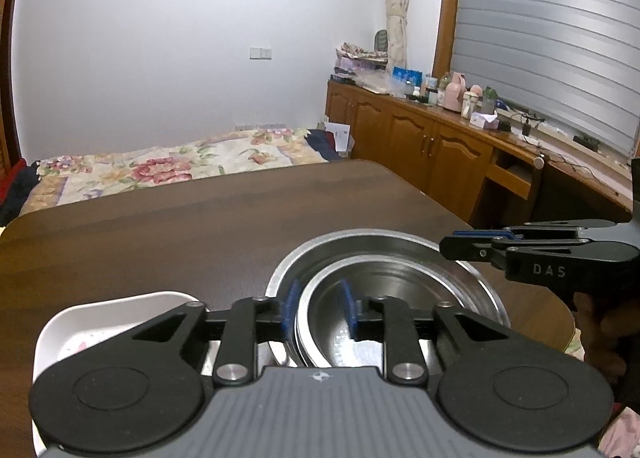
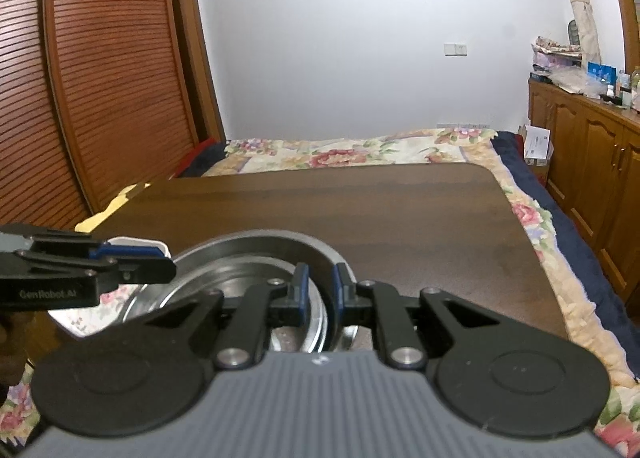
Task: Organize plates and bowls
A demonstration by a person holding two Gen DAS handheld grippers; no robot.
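Bedroom walls and a floral bedspread (image 2: 360,153) sit behind the dark wooden table (image 1: 200,225) I am working over. On it I see a large steel bowl (image 1: 360,246) with a smaller steel bowl (image 1: 384,298) nested inside, toward the near side. Just left of them lies a white dish (image 1: 80,322) with a flowered inside, its edge touching or nearly touching the large bowl; I cannot tell which.

My left gripper (image 1: 320,308) straddles the left rim of the smaller bowl, one blue finger outside the rim and one inside. Its fingers stand a little apart, and a gap shows at the rim, so they do not seem to be pressing on it.

My right gripper (image 2: 319,290) sits at the right side of the bowls. Its fingers are drawn in close on the rim of the smaller bowl, gripping it. From the left camera it appears side-on above the large bowl's right edge.
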